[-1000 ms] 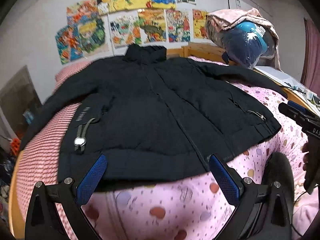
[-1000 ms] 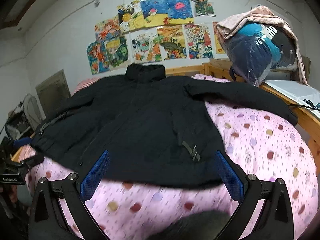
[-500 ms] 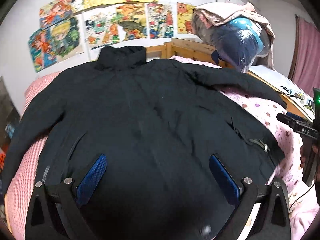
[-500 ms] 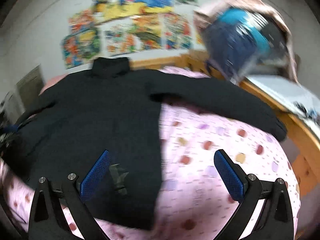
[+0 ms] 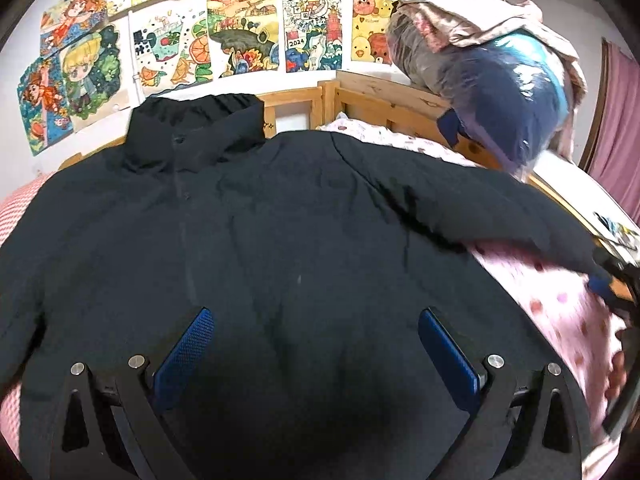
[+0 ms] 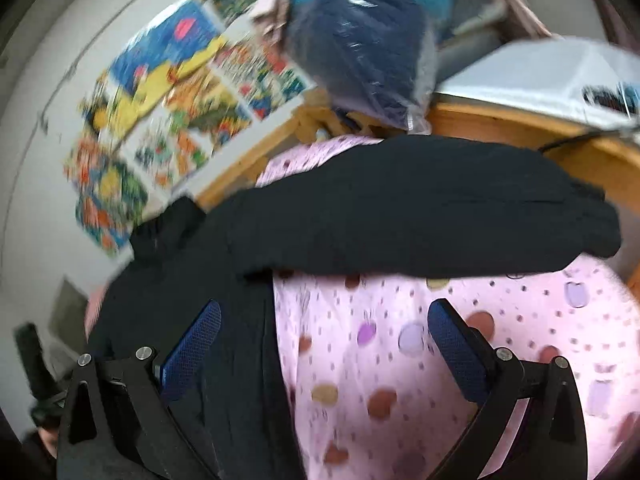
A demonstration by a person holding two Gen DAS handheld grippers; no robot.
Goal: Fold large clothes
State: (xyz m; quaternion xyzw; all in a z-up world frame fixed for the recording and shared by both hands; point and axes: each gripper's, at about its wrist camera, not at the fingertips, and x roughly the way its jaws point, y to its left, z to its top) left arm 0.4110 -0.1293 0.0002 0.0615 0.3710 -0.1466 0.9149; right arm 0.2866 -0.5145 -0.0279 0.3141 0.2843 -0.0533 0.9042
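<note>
The black jacket (image 5: 280, 240) lay spread flat on the pink dotted bedspread (image 6: 440, 360), collar at 12 o'clock, one sleeve (image 6: 440, 216) reaching toward 3. Left gripper (image 5: 316, 344) hung over its body, jaws wide, empty. Right gripper (image 6: 324, 340) was spread too, gripping nothing.

Left claw (image 5: 316, 344) spread wide; right claw (image 6: 324, 340) likewise.
</note>
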